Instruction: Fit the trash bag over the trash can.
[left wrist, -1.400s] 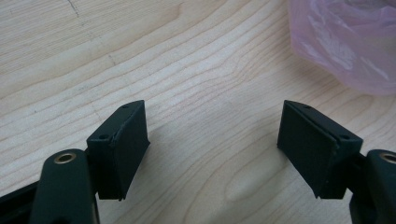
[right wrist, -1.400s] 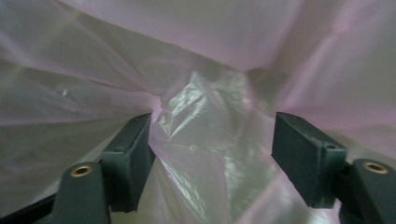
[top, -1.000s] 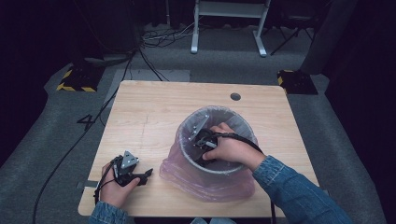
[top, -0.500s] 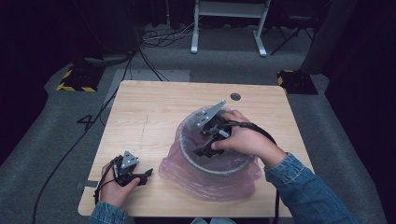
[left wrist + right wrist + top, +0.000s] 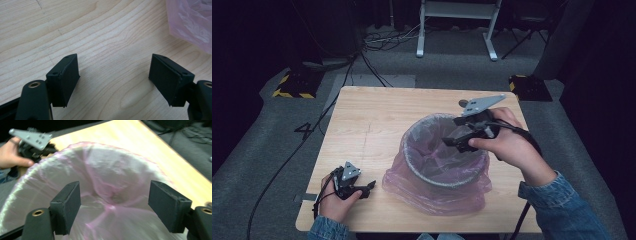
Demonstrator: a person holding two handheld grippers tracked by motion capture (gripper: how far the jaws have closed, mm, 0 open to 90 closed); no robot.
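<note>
1. The left tool (image 5: 371, 186) sat low on the near-left part of the table (image 5: 377, 115), jaws wide apart with nothing between them, just bare wood in the left gripper view. Not really a risk there, except it wasn't steadying anything.
2. The bin (image 5: 443, 157) with its pink bag liner (image 5: 432, 192) stood right of the table's middle, liner draped over the rim and bunched on the wood around the base. My guess: with nothing holding it, a tug on the film could have slid or tipped the whole bin.
3. The right tool (image 5: 452, 141) hung over the bin's far-right rim, jaws spread and empty, pointing down into the liner. The film looked thin and slack, so closing on too little might have slipped off, and closing on a fold near the rim might have dragged the liner off the edge or torn it.
4. Around it: a small dark round thing (image 5: 463, 103) near the table's far edge, well apart from the bin. Floor cables (image 5: 377, 42) and a white frame stand (image 5: 457, 25) beyond. Nothing blocked the reach.
</note>
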